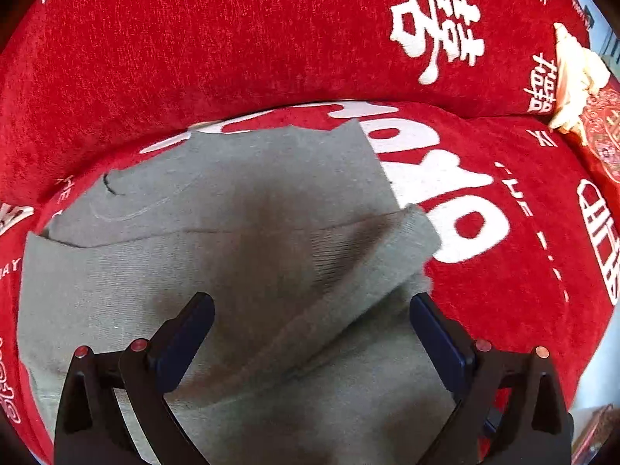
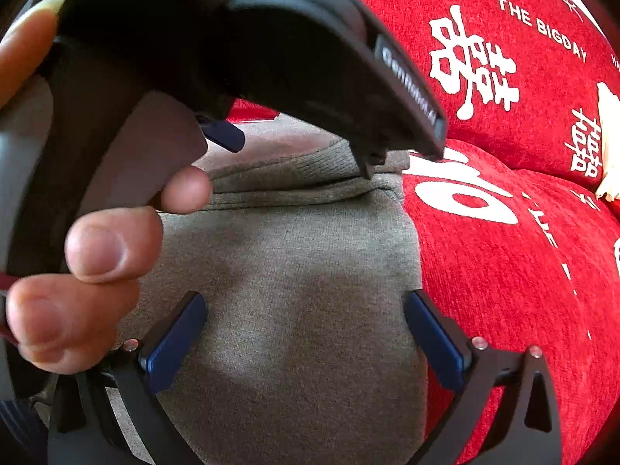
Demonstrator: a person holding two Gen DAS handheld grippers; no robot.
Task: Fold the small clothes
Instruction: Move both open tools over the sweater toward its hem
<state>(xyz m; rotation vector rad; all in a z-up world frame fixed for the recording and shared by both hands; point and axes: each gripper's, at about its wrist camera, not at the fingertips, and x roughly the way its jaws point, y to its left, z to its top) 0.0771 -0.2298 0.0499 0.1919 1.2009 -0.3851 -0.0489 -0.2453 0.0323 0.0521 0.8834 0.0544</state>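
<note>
A red sofa seat fills most of what can be seen here, its plush cover printed with big white characters and the words "THE BIGDAY", and a matching red back cushion rises just behind it. On the seat lies a grey garment, folded over on itself, with a ribbed hem running across it towards the sofa back. The left hand-held gripper hangs above the cloth with its jaws spread wide, nothing caught between the blue pads. The right hand-held gripper is spread just as wide above the same grey garment. The person's left hand on its tool crowds the right wrist view. At the far end of the back cushion sits a cream fabric piece beside a red patterned item.
</note>
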